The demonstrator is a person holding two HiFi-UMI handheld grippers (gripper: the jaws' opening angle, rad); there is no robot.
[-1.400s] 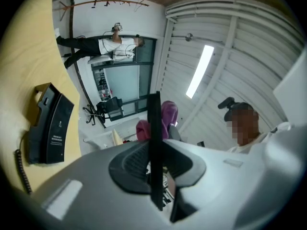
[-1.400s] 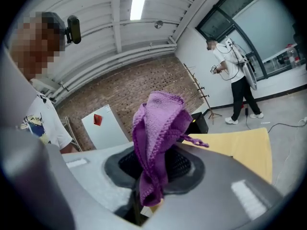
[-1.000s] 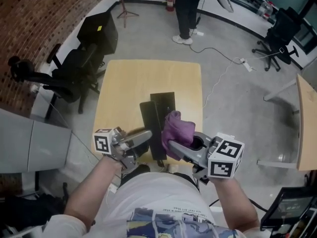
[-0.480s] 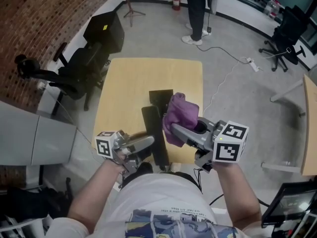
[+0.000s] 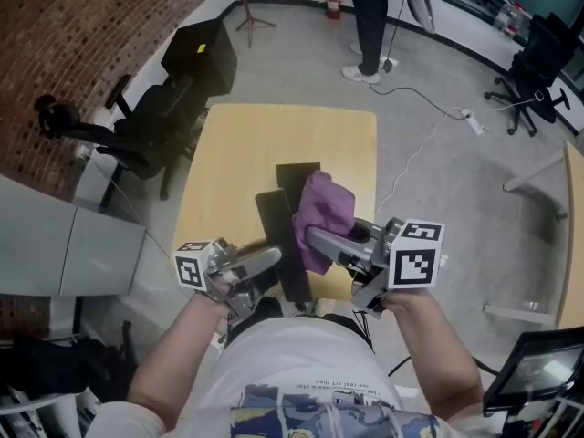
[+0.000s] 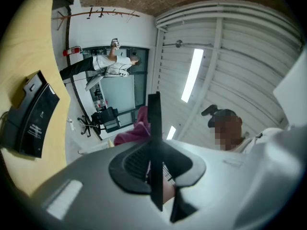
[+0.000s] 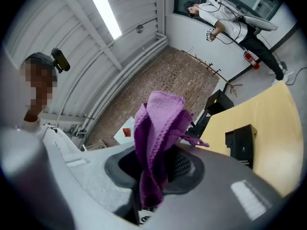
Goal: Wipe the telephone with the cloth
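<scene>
My right gripper [image 5: 310, 237] is clamped on the purple cloth [image 5: 327, 210]. The right gripper view shows the knit bunched between the pads and standing up out of them, while the head view shows it hanging over the worktop [image 5: 237, 162], just at 5 o'clock of the black telephone [image 5: 299, 179]. My left gripper [image 5: 274, 256] has its jaws together on a long flat black piece [image 5: 274, 217]. The left gripper view shows that piece only as a thin dark edge running up between the pads, and the head view alone shows its full length, reaching toward 12 o'clock beside the telephone. Both gripper views show the telephone resting on the worktop. Only the head view takes in the office chair [image 5: 137, 130] at 9 o'clock of the worktop.
</scene>
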